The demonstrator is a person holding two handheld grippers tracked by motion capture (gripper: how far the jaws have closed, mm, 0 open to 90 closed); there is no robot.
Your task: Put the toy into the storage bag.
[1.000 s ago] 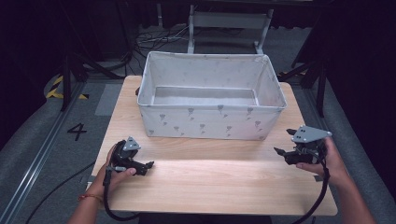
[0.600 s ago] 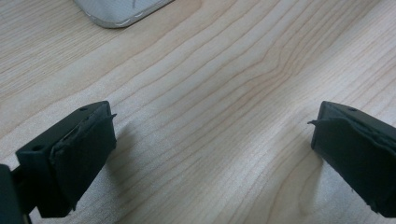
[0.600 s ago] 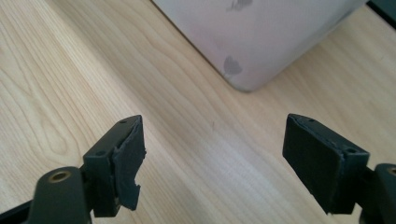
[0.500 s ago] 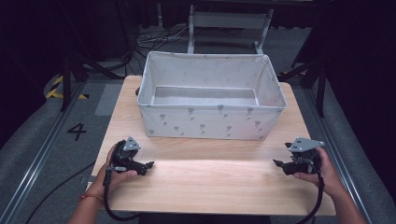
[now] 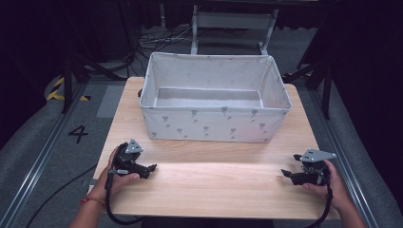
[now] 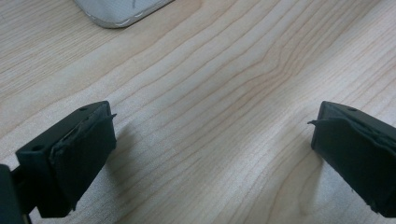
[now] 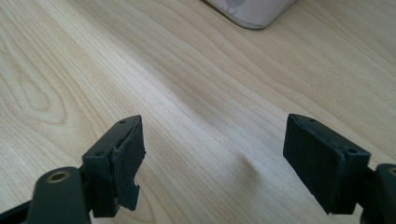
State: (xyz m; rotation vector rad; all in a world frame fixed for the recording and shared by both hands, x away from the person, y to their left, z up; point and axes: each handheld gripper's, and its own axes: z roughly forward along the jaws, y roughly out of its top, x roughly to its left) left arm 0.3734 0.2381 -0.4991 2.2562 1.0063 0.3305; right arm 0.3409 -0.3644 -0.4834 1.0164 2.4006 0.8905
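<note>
A white fabric bin (image 5: pixel 216 124) with a grey print stands at the back middle of the wooden table (image 5: pixel 214 185); its inside looks empty. My left gripper (image 5: pixel 149 168) rests on the table at the front left, held by a hand, open with nothing between its jaws (image 6: pixel 210 154). My right gripper (image 5: pixel 286 173) lies low at the front right, also open and empty (image 7: pixel 212 158). A corner of the bin (image 6: pixel 119 11) shows at the top of the left gripper view, and another corner of the bin (image 7: pixel 254 11) at the top of the right gripper view.
Bare wood stretches between the two grippers in front of the bin. Around the table lie dark floor, metal rails (image 5: pixel 33 175), stand legs (image 5: pixel 71 80), cables (image 5: pixel 152 42) and a floor mark "4" (image 5: pixel 78 134).
My right gripper has come down and toward the table's front edge, settling low over the wood. The left gripper has stayed put.
</note>
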